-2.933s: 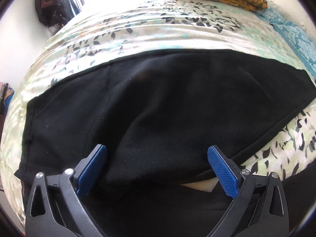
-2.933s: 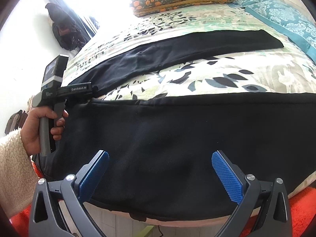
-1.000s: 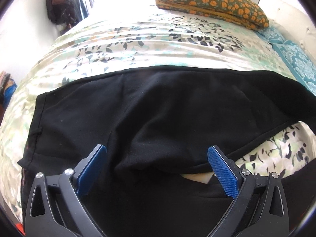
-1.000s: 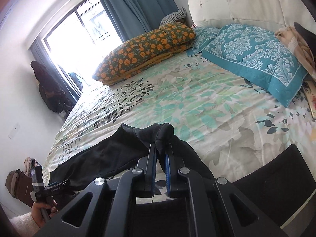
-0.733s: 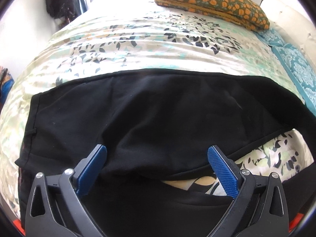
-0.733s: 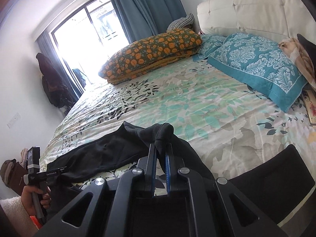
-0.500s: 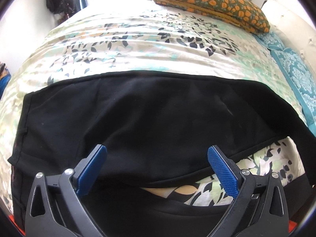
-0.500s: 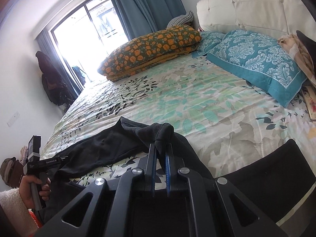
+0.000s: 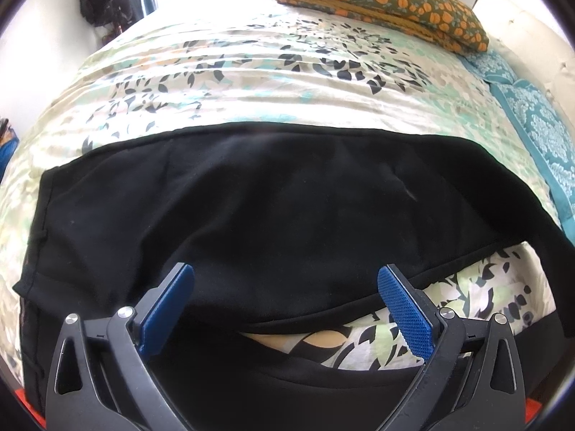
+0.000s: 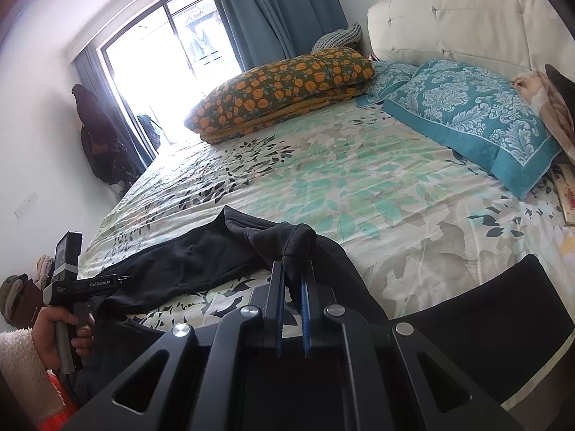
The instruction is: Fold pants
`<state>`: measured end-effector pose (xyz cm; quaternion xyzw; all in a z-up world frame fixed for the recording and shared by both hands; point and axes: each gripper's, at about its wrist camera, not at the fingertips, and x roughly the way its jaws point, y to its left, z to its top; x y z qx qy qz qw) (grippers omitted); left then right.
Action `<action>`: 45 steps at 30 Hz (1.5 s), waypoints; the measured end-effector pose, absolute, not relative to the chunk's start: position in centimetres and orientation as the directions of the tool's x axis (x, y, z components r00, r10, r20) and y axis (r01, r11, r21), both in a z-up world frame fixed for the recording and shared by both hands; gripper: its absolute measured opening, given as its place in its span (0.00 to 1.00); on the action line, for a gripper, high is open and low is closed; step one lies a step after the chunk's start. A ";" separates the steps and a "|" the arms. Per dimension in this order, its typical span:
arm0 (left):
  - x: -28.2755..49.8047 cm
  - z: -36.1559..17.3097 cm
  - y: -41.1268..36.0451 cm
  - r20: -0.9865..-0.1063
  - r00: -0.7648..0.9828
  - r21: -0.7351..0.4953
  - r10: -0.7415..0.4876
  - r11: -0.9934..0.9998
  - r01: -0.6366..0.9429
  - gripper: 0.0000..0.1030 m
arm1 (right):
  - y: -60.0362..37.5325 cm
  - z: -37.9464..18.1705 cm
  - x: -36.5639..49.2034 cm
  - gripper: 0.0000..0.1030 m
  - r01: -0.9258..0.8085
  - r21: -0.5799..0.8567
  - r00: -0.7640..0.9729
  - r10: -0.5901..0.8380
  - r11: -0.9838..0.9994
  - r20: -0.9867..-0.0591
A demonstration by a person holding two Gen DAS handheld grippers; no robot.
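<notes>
The right gripper is clamped on a bunched fold of the black pants, lifted just above the bed. From that fold the leg runs back down across the floral sheet toward the near bed edge, where the left hand holds its tool. The left gripper hangs with jaws wide apart over the pants' upper part, nothing between the pads. A strip of sheet shows between the two legs. Farther up the bed lie a teal pillow and an orange-flowered quilt, against the headboard.
</notes>
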<state>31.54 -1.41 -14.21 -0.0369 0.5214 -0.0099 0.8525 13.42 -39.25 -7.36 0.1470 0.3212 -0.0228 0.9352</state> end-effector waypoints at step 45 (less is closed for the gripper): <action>43.1 -16.4 -1.6 -0.814 0.374 -0.548 -0.444 0.800 -0.244 0.99 | -42.3 -3.1 3.2 0.08 0.206 0.228 0.851 -0.060 0.952 -0.522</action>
